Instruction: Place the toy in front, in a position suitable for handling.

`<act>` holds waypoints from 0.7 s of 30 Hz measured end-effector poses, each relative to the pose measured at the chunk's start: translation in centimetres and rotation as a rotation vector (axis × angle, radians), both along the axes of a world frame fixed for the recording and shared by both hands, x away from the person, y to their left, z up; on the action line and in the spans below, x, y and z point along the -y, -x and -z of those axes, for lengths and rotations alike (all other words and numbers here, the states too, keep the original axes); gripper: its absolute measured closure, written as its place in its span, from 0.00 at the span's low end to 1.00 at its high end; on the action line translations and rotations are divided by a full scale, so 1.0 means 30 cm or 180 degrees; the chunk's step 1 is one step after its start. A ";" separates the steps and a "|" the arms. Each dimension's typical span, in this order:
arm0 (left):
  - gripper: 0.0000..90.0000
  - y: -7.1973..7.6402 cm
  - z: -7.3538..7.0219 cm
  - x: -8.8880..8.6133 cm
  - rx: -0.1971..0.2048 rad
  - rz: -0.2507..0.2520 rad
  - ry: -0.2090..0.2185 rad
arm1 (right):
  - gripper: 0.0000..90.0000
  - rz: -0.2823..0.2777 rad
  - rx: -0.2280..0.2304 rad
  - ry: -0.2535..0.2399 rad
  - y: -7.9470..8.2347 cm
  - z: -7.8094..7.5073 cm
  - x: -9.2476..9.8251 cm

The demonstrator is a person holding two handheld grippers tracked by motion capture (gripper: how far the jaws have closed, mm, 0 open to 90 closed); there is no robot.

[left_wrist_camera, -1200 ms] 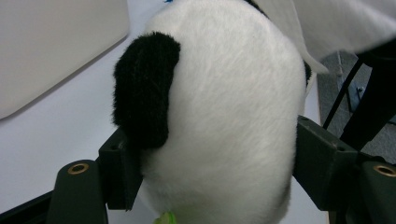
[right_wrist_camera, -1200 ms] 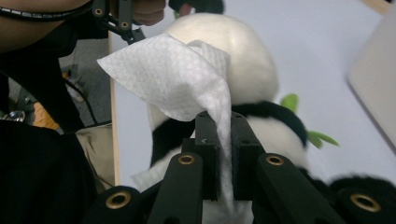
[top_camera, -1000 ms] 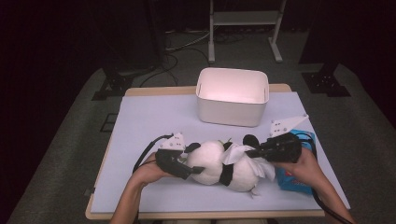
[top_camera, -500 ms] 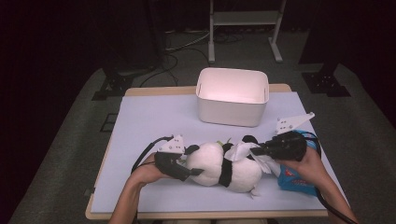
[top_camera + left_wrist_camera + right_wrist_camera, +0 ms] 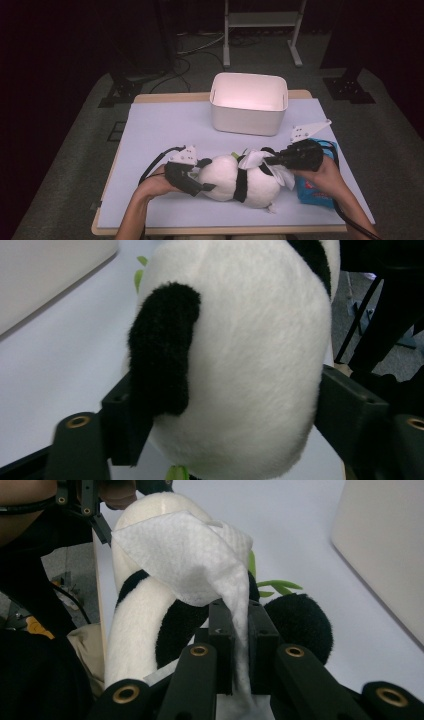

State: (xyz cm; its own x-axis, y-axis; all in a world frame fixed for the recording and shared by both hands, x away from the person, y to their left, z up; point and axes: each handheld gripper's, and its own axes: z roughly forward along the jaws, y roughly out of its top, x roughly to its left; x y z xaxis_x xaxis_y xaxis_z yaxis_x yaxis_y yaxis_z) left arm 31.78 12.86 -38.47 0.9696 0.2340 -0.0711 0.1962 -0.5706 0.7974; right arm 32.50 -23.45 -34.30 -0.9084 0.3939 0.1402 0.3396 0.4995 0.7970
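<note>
Across the white desk point(image 5: 165, 125), my left jaws, just widened, should steady the plush black-and-white panda toy point(image 5: 235, 177) they straddle; my right jaws, pinching the white tissue wipe point(image 5: 200, 560), should stroke its fur lightly.

plush black-and-white panda toy point(image 5: 235, 181) lies on counter point(image 5: 165, 125) front | white rectangular plastic bin point(image 5: 249, 103) behind it | blue packet point(image 5: 314, 190) to its right

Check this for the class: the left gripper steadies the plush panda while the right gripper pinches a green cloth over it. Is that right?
Not quite. The right gripper pinches a white wipe, not a green cloth, as the right gripper view shows. The rest holds: the left gripper steadies the plush panda.
</note>
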 end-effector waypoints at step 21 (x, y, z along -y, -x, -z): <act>0.32 0.012 0.001 0.008 0.0164 0.0118 0.0010 | 0.93 -0.0051 0.0070 0.0027 0.011 -0.015 0.000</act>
